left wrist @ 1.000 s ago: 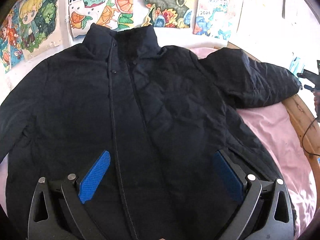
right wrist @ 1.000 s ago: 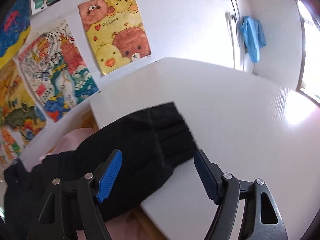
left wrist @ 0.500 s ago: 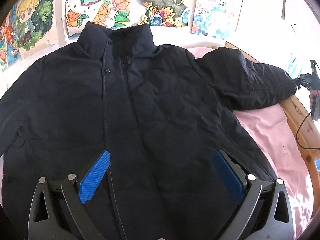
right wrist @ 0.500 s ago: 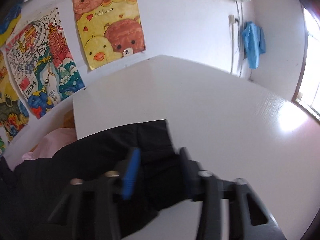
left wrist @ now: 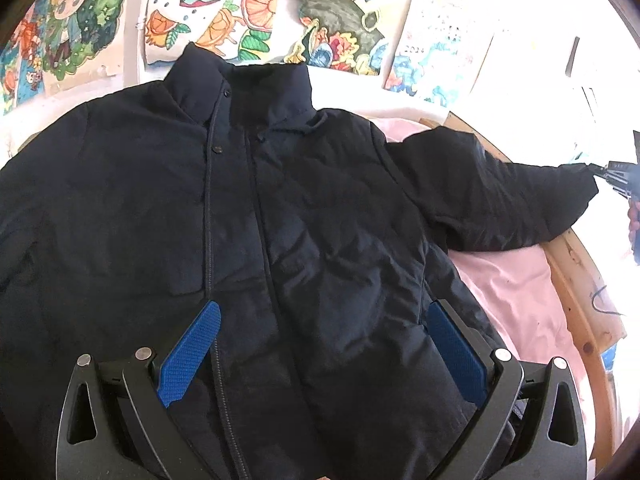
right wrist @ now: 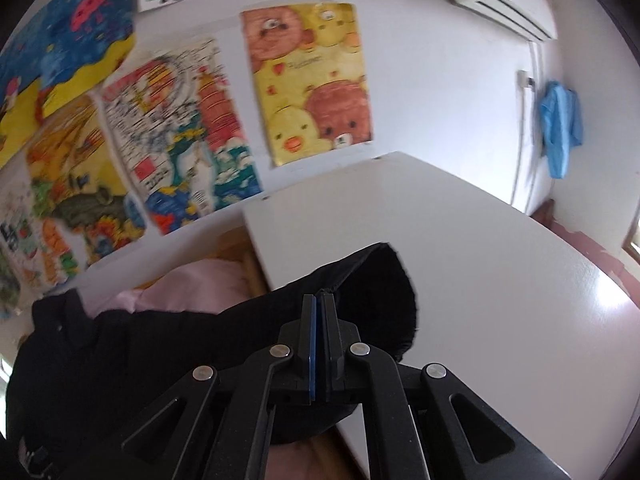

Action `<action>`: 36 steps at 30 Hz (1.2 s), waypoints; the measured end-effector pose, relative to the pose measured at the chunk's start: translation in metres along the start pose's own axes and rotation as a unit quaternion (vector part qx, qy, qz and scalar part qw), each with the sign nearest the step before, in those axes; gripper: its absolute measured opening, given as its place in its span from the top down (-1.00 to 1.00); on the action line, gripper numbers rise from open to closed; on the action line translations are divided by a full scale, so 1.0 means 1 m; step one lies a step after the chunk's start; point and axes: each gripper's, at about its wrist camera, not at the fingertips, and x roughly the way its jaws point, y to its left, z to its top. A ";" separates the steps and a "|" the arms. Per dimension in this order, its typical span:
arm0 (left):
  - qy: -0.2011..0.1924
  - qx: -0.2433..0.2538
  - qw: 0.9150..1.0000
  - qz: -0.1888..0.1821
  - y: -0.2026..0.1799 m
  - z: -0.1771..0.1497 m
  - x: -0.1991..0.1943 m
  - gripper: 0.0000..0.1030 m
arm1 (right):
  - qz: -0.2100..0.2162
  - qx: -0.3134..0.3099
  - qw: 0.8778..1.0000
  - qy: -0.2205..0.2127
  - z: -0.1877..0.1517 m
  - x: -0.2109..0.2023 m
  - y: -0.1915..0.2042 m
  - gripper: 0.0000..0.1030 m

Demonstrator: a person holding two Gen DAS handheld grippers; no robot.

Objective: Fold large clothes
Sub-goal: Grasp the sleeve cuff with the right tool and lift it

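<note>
Lifted clear of the white tabletop point(right wrist: 500, 280) where it lay a second ago, the sleeve cuff point(right wrist: 384, 280) of the dark jacket point(left wrist: 280, 240) now hangs from our right gripper point(right wrist: 319, 304) — its jaws, which stood wide around the cuff, have closed and now pinch the fabric near its edge. We read this as the start of the first fold: the sleeve is in hand and can be carried in across the jacket's chest.

Our left gripper point(left wrist: 324, 344) hovers over the jacket's lower front with its jaws spread wide, holding nothing; the blue pads point(left wrist: 192, 352) straddle the zip line without visibly pressing the cloth. The jacket itself lies face up and spread over the pink sheet point(left wrist: 520, 300) of the bed, collar toward the wall of drawings point(left wrist: 260, 8), its far sleeve stretched out to the right past the wooden bed rail point(left wrist: 580, 280) — taut toward our gripping hand.
</note>
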 end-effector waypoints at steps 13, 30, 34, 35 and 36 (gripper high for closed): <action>-0.007 -0.009 1.000 0.001 0.012 -0.002 -0.006 -0.97 | -0.087 0.073 0.994 -0.004 -0.032 0.018 -0.036 -0.63; 0.013 -0.005 1.000 0.011 0.010 -0.004 0.005 -0.97 | -0.066 0.249 0.966 0.001 -0.052 0.065 -0.091 0.24; 0.019 -0.042 0.999 -0.004 0.026 0.000 0.004 -0.97 | -0.071 0.205 0.974 -0.067 -0.047 0.040 -0.062 0.73; 0.018 -0.054 0.998 -0.011 0.032 0.002 0.002 -0.97 | -0.070 0.173 0.978 -0.089 -0.043 0.030 -0.046 0.74; 0.017 -0.061 0.998 -0.014 0.037 0.004 0.000 -0.97 | -0.067 0.143 0.981 -0.108 -0.038 0.022 -0.031 0.75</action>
